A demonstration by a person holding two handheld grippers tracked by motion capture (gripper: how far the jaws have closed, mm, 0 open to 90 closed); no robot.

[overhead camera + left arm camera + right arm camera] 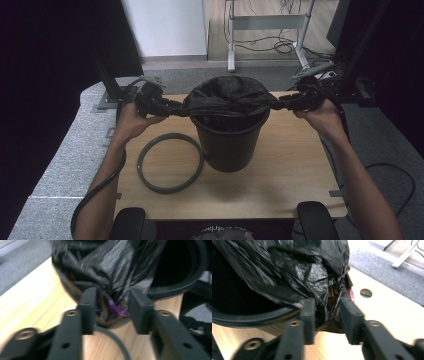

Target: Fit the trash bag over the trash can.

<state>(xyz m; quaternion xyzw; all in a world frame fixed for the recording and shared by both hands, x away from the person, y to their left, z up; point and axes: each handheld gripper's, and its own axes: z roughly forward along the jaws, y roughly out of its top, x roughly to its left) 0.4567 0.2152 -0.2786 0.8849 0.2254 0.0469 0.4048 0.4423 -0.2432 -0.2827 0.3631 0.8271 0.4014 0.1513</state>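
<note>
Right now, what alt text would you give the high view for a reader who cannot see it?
Two hand-held grippers, left gripper and right gripper, stretch a black bin bag sideways over the mouth of a black bin on a wooden table. A dark ring lies flat on the table, left of the bin.

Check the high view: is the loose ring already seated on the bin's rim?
No, the ring lies flat on the table, left of the bin.
</note>
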